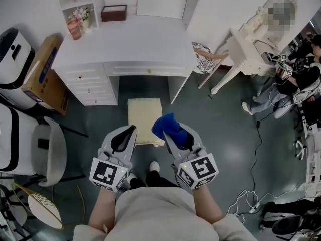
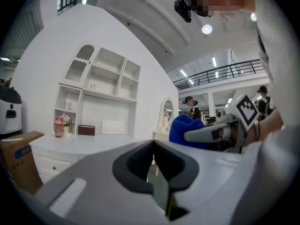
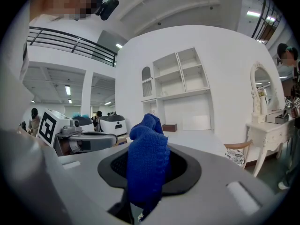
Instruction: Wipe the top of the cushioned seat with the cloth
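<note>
Two grey handheld grippers, one cloth and one seat were in play. The left gripper had its jaws drawn together to a thin slit, with nothing between them. The right gripper was clamped on a bright blue knitted cloth, which bunched up out of its jaws. The pale cream, square cushioned seat stood on the dark floor before the knee gap of a white desk. Both grippers' tips and the cloth covered its near edge and near right corner, and whether the cloth touched it could not be told. Only the head view showed the seat; neither gripper view did. The gripper views alone showed the tall white shelf unit rising from the desk's back edge, and each showed the other gripper alongside. The desk had three stacked drawers at its left end, and one dark red box and one pink cup of flowers along its back edge. One brown cardboard box sat beside the desk's left end. One wood-framed chair and one white mirrored dressing table stood off its right end.
</note>
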### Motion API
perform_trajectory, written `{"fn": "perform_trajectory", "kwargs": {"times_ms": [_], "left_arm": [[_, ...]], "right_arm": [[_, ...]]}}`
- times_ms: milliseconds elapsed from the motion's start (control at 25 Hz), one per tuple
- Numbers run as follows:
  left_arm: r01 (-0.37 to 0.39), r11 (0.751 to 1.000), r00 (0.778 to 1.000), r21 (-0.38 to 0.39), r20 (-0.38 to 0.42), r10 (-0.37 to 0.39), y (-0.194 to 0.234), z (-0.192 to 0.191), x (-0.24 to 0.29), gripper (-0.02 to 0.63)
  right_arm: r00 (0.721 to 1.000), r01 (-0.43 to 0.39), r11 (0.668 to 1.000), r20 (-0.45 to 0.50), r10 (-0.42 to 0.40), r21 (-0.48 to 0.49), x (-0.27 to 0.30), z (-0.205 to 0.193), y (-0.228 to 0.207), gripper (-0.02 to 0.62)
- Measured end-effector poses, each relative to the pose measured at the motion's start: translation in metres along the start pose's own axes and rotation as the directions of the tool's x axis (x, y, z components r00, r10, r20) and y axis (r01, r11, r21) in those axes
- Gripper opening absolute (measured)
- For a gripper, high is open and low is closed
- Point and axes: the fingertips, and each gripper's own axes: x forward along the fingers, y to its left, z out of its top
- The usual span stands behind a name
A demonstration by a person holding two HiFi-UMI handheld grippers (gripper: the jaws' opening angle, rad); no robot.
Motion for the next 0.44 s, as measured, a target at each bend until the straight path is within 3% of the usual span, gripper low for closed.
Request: {"fn": "perform_trajectory", "kwargs": {"times_ms": [440], "left_arm": [[0.006,1.000,1.000,-0.016,0.005,-0.006,0.011,-0.006,-0.020,0.000]], "right_arm": [[1.000,0.019,1.000,-0.012,-0.019,-0.008,0.003,-0.005,0.022,0.132]]}}
